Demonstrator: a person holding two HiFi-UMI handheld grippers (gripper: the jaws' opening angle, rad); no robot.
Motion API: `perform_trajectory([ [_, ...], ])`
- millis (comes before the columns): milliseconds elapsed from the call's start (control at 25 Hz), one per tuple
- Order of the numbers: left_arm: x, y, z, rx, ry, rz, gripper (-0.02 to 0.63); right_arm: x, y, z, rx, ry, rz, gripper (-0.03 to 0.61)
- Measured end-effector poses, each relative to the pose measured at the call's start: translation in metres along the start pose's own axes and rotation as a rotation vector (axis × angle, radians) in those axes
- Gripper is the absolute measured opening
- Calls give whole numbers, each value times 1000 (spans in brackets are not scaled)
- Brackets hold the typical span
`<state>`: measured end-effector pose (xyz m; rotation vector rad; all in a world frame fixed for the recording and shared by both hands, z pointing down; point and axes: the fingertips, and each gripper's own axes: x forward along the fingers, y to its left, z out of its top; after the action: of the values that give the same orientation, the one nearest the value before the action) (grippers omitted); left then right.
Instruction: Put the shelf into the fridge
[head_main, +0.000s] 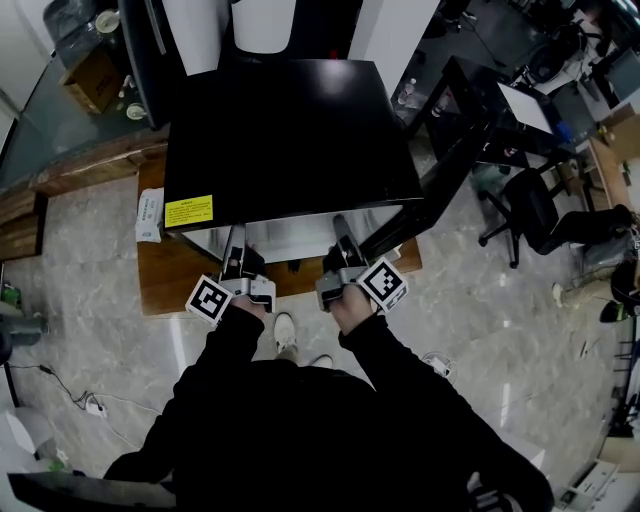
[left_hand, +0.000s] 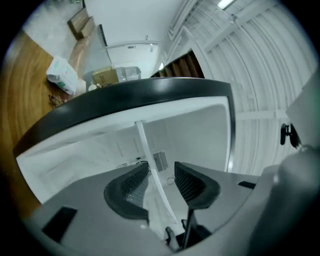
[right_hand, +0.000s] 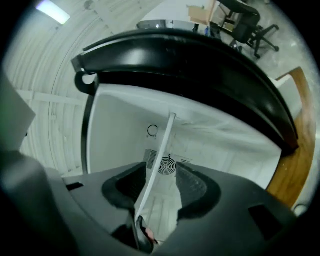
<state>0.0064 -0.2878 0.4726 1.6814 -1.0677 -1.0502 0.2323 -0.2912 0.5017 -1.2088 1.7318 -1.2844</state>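
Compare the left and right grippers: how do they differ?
The left gripper works the fridge opening's left side, the right gripper its right. The left's marker cube sits outboard left, the right's outboard right. Both have fingers apart, the shelf edge between them.

We look down into what reads as an office or lab workroom, not a home. Swivel office chairs (head_main: 532, 208) stand at the right of the frame beside a work desk (head_main: 498, 128). A cardboard box (head_main: 92, 75) sits on a counter at upper left. Cables (head_main: 93, 404) trail over the stone-look floor (head_main: 90, 250). A small black fridge (head_main: 290, 130) stands on a low wooden platform (head_main: 165, 275).
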Motion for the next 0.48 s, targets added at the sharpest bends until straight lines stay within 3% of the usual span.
perform_trajectory([
  [120, -28, -14, -27, 166, 144, -13, 156, -30, 12, -10, -187, 109, 40, 178],
  [360, -79, -83, -90, 706, 473, -200, 156, -92, 61, -36, -783, 303, 165, 130],
  [480, -104, -110, -110, 847, 551, -266, 155, -125, 91, -51, -982, 346, 267, 74],
])
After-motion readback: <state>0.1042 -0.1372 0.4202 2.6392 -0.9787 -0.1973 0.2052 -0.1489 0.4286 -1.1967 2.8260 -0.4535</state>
